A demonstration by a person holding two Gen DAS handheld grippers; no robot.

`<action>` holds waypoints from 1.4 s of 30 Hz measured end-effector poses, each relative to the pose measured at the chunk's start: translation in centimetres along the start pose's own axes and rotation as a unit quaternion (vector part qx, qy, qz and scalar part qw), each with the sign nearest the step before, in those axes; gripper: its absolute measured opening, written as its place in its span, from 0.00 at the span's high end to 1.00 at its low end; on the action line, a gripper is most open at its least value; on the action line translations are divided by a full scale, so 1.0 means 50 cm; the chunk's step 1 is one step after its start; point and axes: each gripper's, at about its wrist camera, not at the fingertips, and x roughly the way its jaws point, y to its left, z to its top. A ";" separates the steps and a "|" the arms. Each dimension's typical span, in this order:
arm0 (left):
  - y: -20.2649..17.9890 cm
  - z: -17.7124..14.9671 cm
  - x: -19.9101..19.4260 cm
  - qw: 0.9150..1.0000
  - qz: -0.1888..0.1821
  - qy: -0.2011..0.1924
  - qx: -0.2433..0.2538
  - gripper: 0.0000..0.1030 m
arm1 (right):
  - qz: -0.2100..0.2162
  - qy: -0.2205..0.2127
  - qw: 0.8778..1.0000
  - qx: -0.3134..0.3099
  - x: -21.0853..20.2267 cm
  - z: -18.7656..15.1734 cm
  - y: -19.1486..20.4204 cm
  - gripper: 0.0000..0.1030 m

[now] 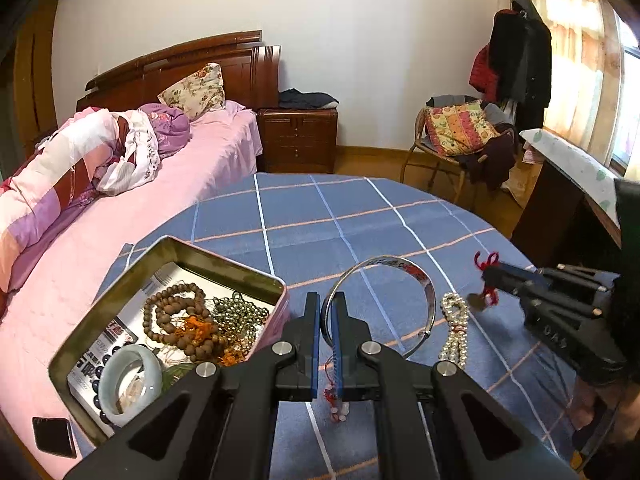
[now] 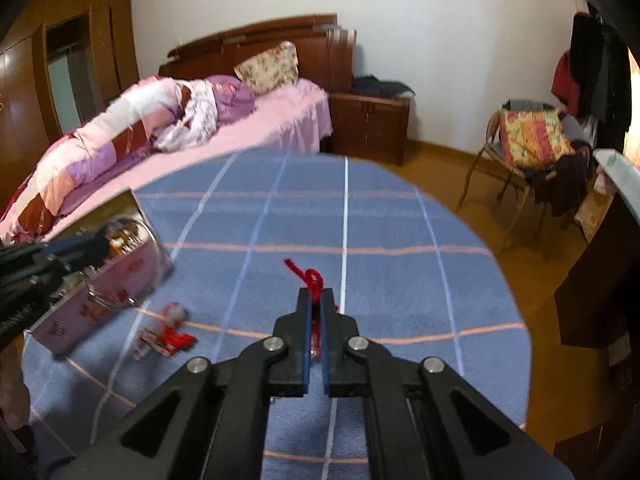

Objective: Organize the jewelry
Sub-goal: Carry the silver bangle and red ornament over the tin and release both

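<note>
Blue checked tablecloth [image 1: 360,216]; thin silver bangle [image 1: 384,304] upright, engraved, red-flecked band.

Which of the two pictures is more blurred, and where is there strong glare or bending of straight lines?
Right wrist view: blurred, worst at the tin box and the small beads on the left; the right gripper itself stays sharp. Left wrist view: sharp, the beads in the tin box are clear. In both, the window is washed out by daylight, and the fisheye bends the table edge and walls.

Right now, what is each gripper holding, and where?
Left gripper pinches the thin silver metal bangle at its near rim. Right gripper clamps a red knotted cord just below its knot.
</note>
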 end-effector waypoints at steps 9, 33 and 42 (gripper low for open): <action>0.044 0.022 -0.043 1.000 0.014 -0.015 -0.005 0.96 | 0.024 -0.041 0.998 -0.038 -0.032 0.057 0.074 0.95; 0.285 -0.017 -0.057 0.991 0.115 0.015 -0.073 0.96 | 0.135 -0.041 0.982 -0.125 0.010 0.084 0.318 0.95; 0.321 -0.031 -0.062 0.989 0.123 0.028 -0.077 0.96 | 0.155 -0.031 0.976 -0.147 0.013 0.067 0.369 0.95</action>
